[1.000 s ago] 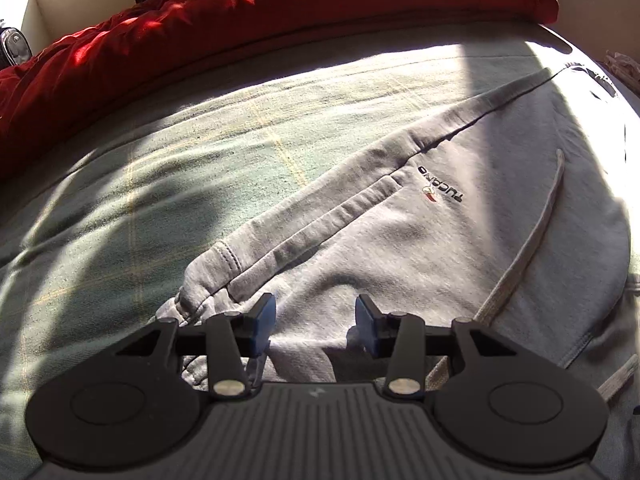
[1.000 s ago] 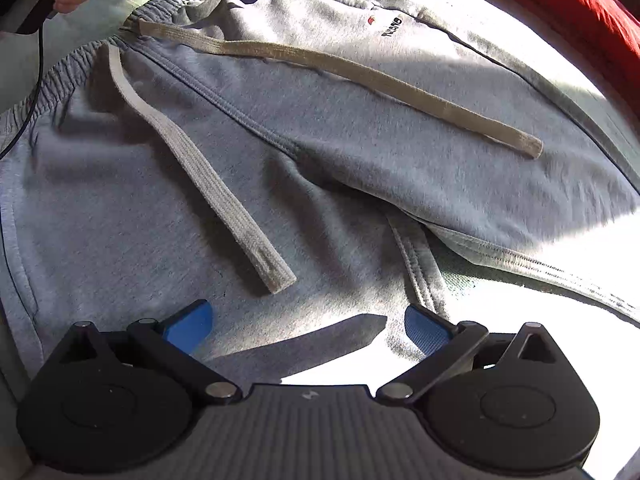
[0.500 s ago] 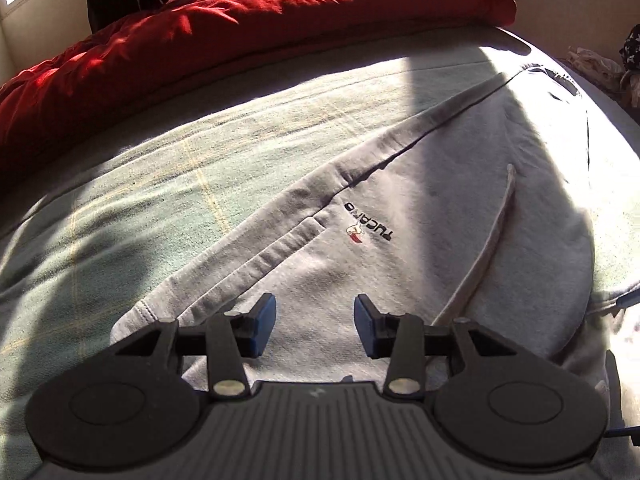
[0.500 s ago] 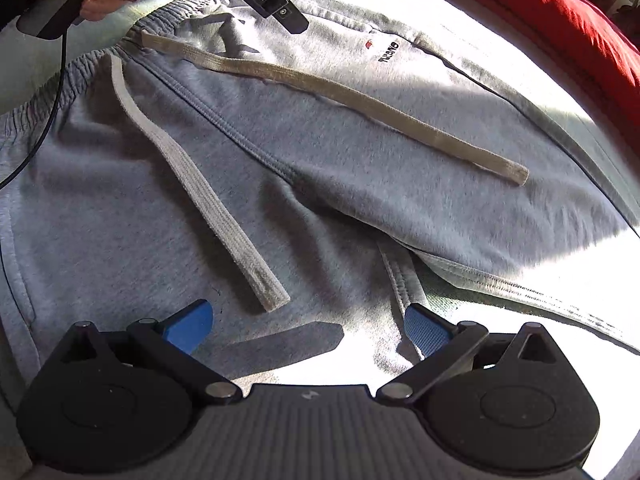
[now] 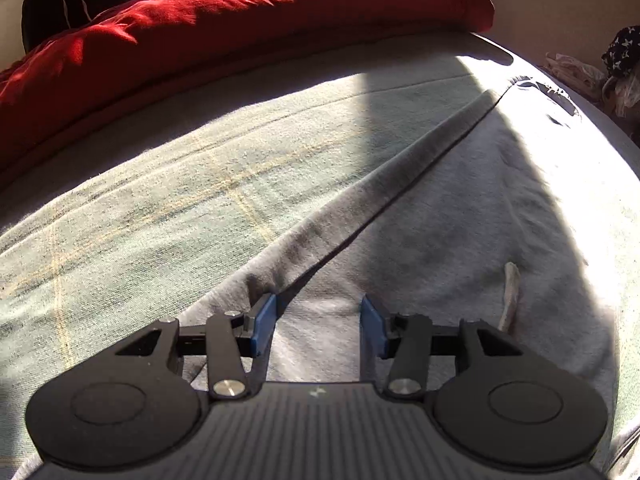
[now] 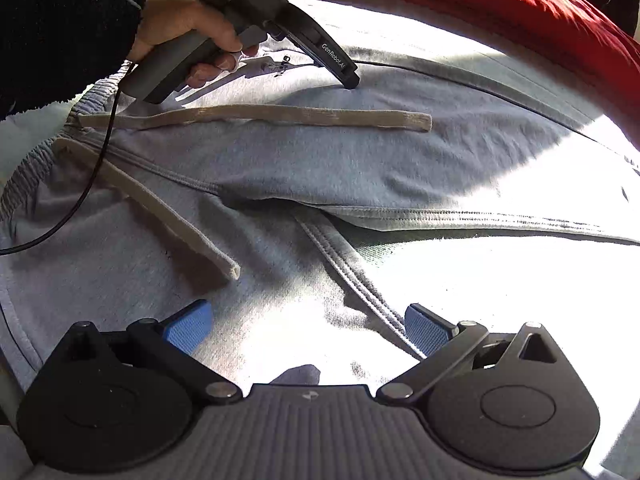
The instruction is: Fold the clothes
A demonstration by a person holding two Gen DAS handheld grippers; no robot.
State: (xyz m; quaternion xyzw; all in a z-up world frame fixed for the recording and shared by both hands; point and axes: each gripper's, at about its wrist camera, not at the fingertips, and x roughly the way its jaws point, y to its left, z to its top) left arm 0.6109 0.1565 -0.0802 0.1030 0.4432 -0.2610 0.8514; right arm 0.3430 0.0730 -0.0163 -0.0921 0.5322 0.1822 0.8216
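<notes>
Grey sweatpants (image 6: 328,160) lie flat on the bed, with two beige drawstrings (image 6: 256,116) spread over the front. In the left wrist view the pants (image 5: 460,220) fill the right half, their outer seam running diagonally. My left gripper (image 5: 318,326) is open and empty, low over the upper leg beside that seam. It also shows in the right wrist view (image 6: 348,80), held by a hand near the logo. My right gripper (image 6: 308,330) is wide open and empty, just above the crotch seam (image 6: 348,272).
A pale green sheet (image 5: 160,200) covers the bed. A red duvet (image 5: 240,16) is bunched along the far side. A black cable (image 6: 80,196) trails over the waistband. Clutter (image 5: 600,72) lies beyond the bed's right edge.
My left gripper has moved from the waistband corner along the outer seam, past the logo, onto the upper leg. My right gripper has stayed over the crotch, open, shifting slightly.
</notes>
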